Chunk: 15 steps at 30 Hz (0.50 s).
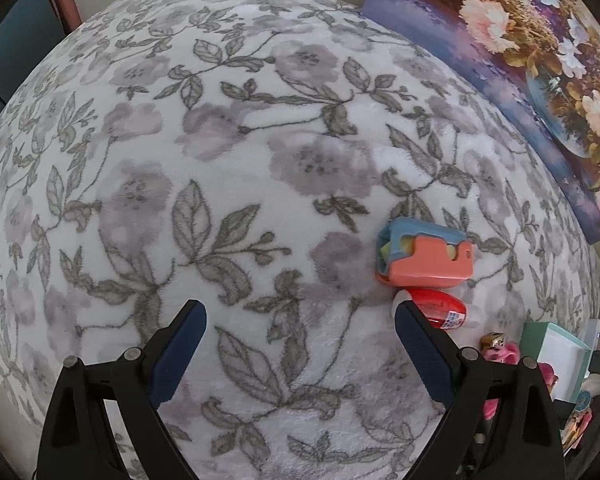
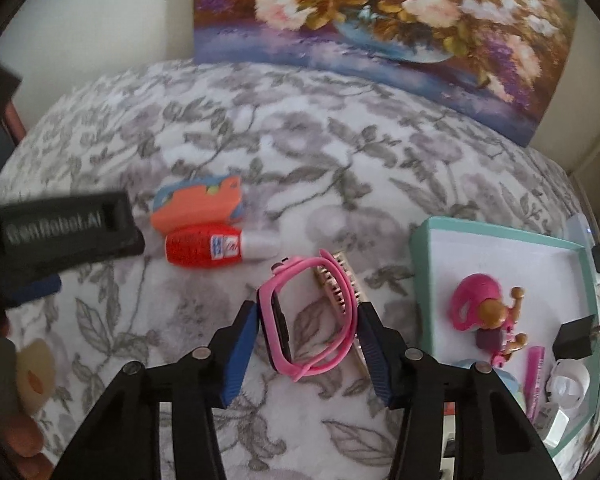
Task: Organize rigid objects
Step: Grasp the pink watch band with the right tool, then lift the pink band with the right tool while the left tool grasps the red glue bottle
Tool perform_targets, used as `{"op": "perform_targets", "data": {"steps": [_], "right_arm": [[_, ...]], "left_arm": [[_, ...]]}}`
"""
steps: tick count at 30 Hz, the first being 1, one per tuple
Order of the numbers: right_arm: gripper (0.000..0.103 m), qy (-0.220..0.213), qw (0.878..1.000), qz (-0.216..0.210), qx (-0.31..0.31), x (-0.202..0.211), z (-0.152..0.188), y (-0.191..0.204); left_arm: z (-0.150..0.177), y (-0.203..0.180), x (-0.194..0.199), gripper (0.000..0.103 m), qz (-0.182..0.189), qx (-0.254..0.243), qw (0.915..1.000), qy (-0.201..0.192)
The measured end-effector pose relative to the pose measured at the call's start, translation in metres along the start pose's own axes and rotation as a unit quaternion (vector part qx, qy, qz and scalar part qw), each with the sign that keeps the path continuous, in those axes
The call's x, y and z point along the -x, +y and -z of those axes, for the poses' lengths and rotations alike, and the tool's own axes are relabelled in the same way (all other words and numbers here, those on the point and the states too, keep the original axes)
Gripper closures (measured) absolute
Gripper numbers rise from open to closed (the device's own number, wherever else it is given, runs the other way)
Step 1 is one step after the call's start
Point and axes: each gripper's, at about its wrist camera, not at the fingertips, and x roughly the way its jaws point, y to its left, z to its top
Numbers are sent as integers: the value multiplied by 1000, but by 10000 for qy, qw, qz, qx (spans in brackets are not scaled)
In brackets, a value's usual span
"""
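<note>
Grey-and-mauve floral fleece blanket (image 1: 260,160) covers the surface, flower painting (image 2: 380,20) (vase, purple tones) propped against pale wall (image 2: 100,20).

"GenRobot.AI" on left tool (image 2: 60,232)

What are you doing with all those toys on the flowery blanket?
Someone is tidying toys with a gripper in each hand. The right gripper has its fingers on either side of a pink watch, which lies partly over a gold comb; whether it is squeezing yet is unclear. The left gripper is open over the blanket, holding nothing. An orange and blue toy and a red bottle lie nearby. A teal box already holds a pink doll toy.
</note>
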Motion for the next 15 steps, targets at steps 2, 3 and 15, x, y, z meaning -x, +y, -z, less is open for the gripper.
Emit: {"op": "perform_targets", "data": {"steps": [2,3,15], "right_arm": [[50,-70,9999,-40,-119,6,-4,-7],[50,-106,9997,-67,-197,9,-6,-12],[50,-419,9930,-152,-1098,37,-18,-69]], "left_arm": [[0,-2,0,8,49,-23,10000,-24],[0,-3,0,8,83,-33,10000,-33],[9,-53,-4,8,413,-846,9949,-350]]}}
